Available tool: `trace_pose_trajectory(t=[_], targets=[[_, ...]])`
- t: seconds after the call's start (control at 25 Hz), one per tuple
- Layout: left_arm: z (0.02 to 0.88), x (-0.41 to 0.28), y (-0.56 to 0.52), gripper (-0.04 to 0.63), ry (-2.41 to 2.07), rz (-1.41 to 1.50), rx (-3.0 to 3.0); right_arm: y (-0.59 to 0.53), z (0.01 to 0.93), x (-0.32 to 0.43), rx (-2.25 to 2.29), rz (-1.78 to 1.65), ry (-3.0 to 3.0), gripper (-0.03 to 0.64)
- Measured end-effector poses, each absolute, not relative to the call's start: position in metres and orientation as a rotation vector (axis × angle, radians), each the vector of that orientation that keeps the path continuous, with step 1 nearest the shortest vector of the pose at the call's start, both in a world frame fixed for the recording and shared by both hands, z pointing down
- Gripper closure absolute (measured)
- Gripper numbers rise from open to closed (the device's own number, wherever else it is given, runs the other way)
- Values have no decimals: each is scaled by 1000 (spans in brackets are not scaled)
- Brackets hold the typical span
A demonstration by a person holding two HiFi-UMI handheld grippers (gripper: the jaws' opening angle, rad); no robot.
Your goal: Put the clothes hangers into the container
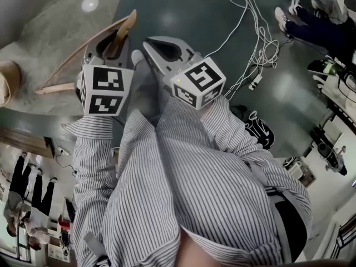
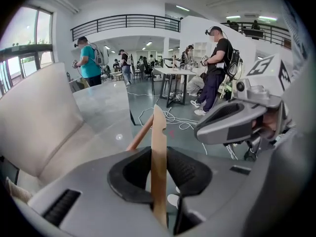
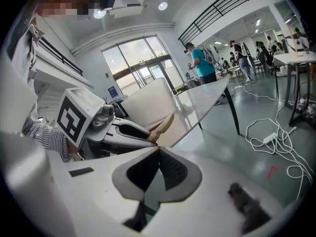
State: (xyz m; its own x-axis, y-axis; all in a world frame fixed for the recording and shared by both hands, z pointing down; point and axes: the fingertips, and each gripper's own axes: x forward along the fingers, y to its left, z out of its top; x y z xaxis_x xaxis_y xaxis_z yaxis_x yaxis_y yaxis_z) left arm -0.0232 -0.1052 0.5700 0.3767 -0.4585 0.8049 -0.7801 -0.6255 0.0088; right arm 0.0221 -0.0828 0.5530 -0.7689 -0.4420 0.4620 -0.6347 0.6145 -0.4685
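Left gripper (image 2: 159, 152) is pinching the wooden hanger (image 2: 158, 132) by one flat arm, over the table (image 1: 50, 26) at far left. Right gripper (image 3: 158, 148) has its jaws pressed together, empty. We expect the hanger to be light, stiff and smooth, so we'd grip nearer its middle to stop it swinging.

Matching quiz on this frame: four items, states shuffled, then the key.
1. light wooden clothes hanger
2. left gripper
3. right gripper
4. white cables

A. loose on the floor
B. jaws together, nothing between
C. sticks up between two pads
D. clamped on wood

Pairs: 1-C, 2-D, 3-B, 4-A
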Motion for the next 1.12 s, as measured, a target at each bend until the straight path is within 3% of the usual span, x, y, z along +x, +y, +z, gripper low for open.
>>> trace_pose_trajectory(t=[1.12], targets=[[390, -98, -87, 497, -1531, 625, 2335, -85, 409, -45, 734, 484, -2742, 601]])
